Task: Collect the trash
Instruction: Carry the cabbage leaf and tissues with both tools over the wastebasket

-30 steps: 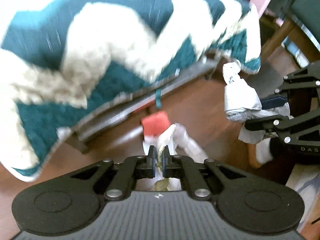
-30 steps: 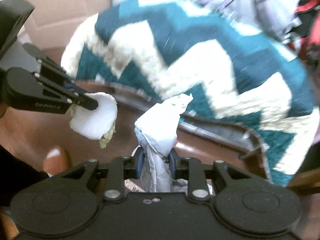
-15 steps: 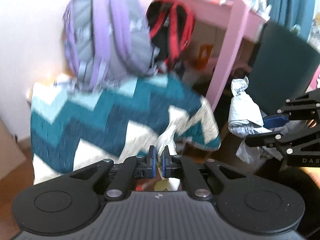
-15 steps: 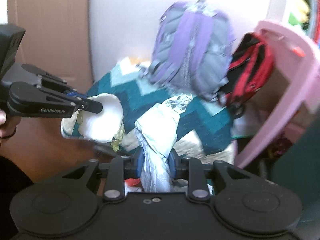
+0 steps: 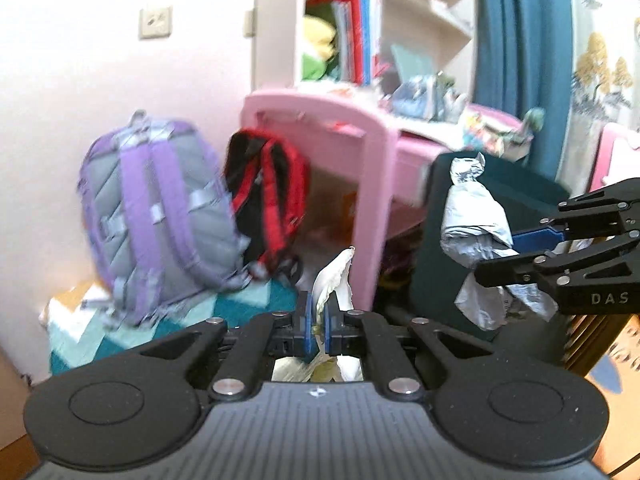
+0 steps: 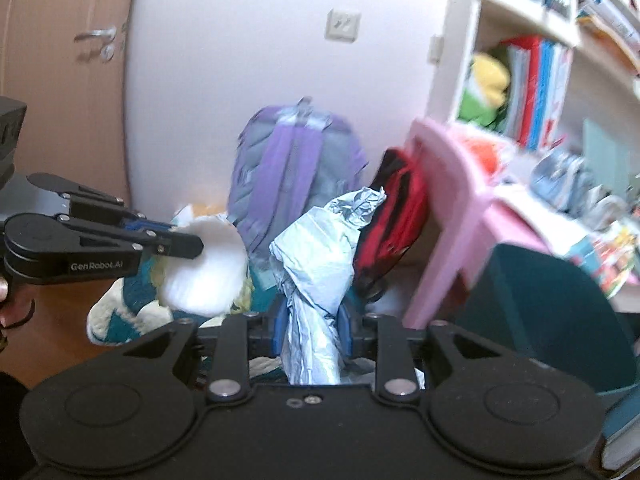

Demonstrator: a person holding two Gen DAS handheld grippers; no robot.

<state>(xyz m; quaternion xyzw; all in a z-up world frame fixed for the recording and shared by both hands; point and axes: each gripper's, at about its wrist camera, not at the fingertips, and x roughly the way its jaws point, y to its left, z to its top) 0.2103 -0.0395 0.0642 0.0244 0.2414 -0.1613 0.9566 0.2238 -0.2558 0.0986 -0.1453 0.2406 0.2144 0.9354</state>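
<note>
While both tongs clamp trash: left tongs (image 5: 316, 330) on thin white wrapper (image 5: 334, 280), right tongs (image 6: 311, 330) on crumpled silvery-grey bag (image 6: 320, 264)

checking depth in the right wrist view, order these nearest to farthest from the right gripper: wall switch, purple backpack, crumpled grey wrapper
1. Crumpled grey wrapper: clamped between the right gripper fingers, centre.
2. Purple backpack: behind the wrapper, against the wall, slightly left.
3. Wall switch: high on the wall, above the backpack.
</note>
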